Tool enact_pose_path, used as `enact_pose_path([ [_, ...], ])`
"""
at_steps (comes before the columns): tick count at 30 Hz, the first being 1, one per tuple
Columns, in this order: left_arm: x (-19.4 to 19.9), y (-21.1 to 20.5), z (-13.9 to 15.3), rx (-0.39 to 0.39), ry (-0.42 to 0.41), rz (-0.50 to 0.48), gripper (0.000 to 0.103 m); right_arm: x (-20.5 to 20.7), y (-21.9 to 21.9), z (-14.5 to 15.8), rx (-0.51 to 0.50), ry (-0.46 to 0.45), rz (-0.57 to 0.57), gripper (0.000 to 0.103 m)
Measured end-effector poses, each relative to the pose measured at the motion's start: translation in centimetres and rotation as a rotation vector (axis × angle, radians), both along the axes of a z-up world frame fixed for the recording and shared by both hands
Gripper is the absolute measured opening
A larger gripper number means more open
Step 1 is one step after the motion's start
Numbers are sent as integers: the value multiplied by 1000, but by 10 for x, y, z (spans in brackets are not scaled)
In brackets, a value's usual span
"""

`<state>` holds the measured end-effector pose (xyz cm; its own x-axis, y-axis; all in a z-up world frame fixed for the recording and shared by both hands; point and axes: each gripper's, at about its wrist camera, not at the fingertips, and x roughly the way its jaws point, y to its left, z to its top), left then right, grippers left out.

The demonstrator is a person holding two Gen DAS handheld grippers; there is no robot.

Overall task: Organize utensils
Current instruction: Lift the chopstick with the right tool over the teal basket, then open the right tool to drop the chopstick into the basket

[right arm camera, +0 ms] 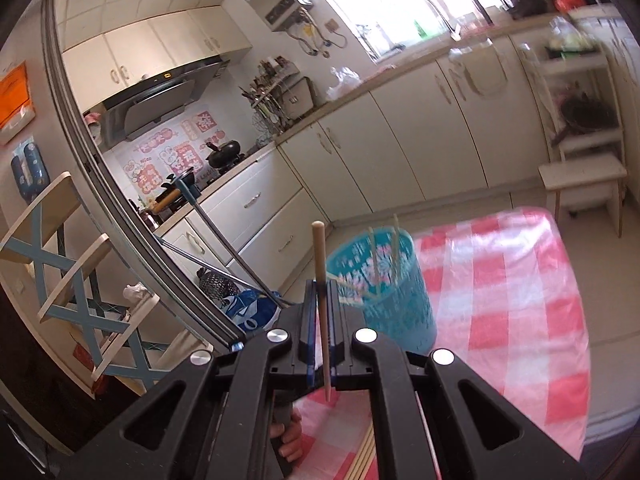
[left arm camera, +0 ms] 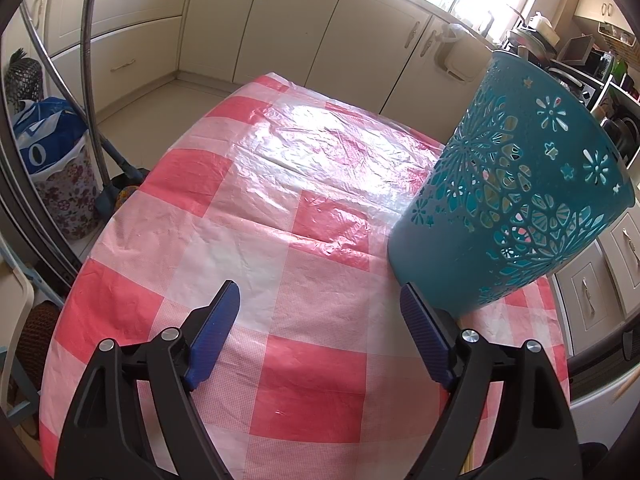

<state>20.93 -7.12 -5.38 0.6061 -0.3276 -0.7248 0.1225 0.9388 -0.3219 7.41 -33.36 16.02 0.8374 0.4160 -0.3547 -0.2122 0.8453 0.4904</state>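
We note the surface (left arm camera: 224, 216) first: a kitchen table under a red-and-white checked plastic cloth, mostly bare in the left wrist view. Cream cabinets (left arm camera: 280, 28) run behind it.

The teal cut-out basket (left arm camera: 516, 200) stands upright near the table's edge, serving as the holder for the utensils. In the right wrist view its mouth already carries several chopsticks (right arm camera: 375, 256) leaning against the rim, so we judge the sorting partly done.

The left claw (left arm camera: 320, 328) hangs over the cloth with its blue pads wide apart and nothing between them. Its right finger (left arm camera: 426, 336) sits just beside the basket's base; whether it touches we cannot tell. We take this as a position for steadying the basket.

The right claw (right arm camera: 320, 316) is clamped together on a single wooden chopstick (right arm camera: 321, 300), held near upright, thick end up, narrow tip (right arm camera: 328, 394) below the pads. That orientation suits a tip-first drop into the basket ahead.

More chopsticks (right arm camera: 366, 456) lie on the cloth beneath the right claw, not yet collected.
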Motion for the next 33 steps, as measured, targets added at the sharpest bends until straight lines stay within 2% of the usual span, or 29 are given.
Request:
enact_pose_path([
  [6, 0, -2, 0, -5, -1, -1, 79, 28, 8, 58, -83, -110, -15, 6],
  [10, 1, 0, -1, -10, -1, -2, 79, 55, 15, 68, -152, -139, -66, 6],
  [12, 1, -1, -1, -11, -1, -2, 79, 71, 21, 59, -199, -116, -87, 6],
  [16, 1, 1, -1, -13, -2, -3, 79, 110, 31, 15, -271, 15, -89, 6],
  [20, 1, 1, -1, -14, -2, -3, 79, 126, 31, -28, -251, 125, -98, 6],
  [23, 1, 1, -1, -15, -2, -3, 79, 118, 33, -43, -241, 143, -100, 8],
  [27, 1, 0, -1, -18, -2, -3, 79, 94, 44, -51, -246, 131, -106, 26],
  [30, 1, 0, -2, -22, -3, -4, 79, 73, 50, -61, -230, 136, -113, 33],
  [33, 0, 3, -2, -29, -4, -4, 79, 49, 56, -83, -222, 184, -120, 38],
])
